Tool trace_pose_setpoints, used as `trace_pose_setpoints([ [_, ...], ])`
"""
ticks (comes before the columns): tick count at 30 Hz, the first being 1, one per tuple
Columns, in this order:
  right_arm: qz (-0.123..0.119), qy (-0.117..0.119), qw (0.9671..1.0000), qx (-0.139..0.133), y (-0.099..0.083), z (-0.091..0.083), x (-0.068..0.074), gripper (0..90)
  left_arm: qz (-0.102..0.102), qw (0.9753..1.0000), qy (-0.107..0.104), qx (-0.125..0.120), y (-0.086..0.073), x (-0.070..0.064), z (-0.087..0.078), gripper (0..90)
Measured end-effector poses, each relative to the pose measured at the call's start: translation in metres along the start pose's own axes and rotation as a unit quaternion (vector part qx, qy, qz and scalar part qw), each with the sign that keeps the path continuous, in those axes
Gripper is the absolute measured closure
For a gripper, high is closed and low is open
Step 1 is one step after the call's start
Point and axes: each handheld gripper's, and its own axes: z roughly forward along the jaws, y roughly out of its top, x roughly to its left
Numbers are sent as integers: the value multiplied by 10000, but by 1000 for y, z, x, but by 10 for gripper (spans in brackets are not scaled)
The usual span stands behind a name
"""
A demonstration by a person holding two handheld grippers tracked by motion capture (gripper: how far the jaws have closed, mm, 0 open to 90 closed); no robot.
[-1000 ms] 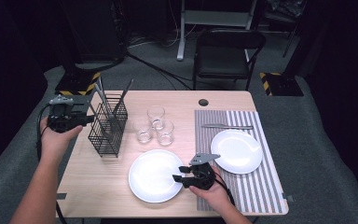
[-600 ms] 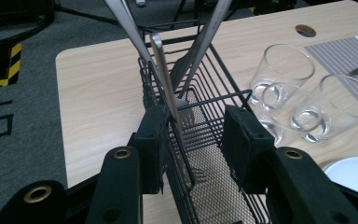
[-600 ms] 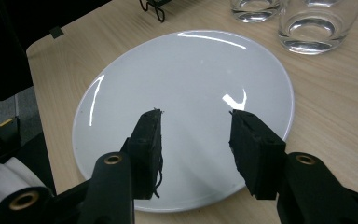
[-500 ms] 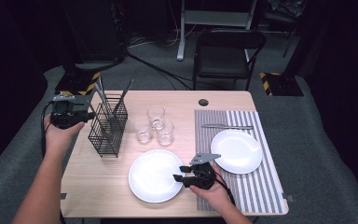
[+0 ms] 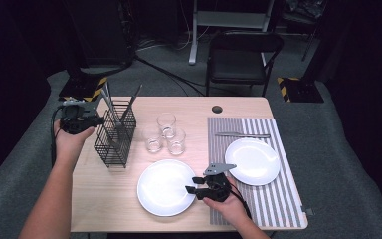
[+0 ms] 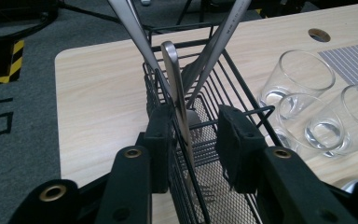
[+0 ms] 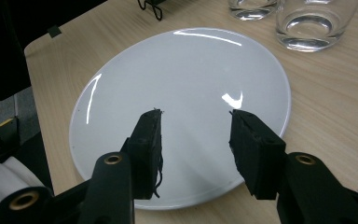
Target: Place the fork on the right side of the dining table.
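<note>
My left gripper (image 5: 93, 120) is at the left side of a black wire basket (image 5: 114, 137) that holds several metal utensils (image 5: 108, 102). In the left gripper view its jaws stand open (image 6: 196, 140) astride the basket's rim, with a flat metal handle (image 6: 171, 70) rising between them, close to the left jaw. My right gripper (image 5: 193, 185) hovers open at the right edge of a white plate (image 5: 165, 187) near the table's front. In the right gripper view the plate (image 7: 182, 84) lies under its open jaws (image 7: 196, 140), which hold nothing.
Three clear glasses (image 5: 166, 133) stand in the middle of the table. A second white plate (image 5: 252, 160) and a piece of cutlery (image 5: 242, 135) lie on a striped placemat (image 5: 278, 199) at the right. A black chair (image 5: 241, 59) stands behind the table.
My left gripper has shifted slightly right and farther back, closing in on the basket's utensils. The right gripper has stayed over the plate.
</note>
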Motion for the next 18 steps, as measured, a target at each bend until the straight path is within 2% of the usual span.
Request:
trace_pose_setpoints([
  [4, -9, -5, 10000, -5, 0, 0, 0, 534, 60, 10000, -17, 19, 1, 0, 2, 699],
  [9, -38, -9, 10000, 9, -1, 0, -2, 534, 32, 10000, -11, -8, 1, 1, 4, 740],
  [18, -43, -14, 10000, 14, -1, 0, -3, 534, 25, 10000, 14, 47, 1, 3, 7, 758],
])
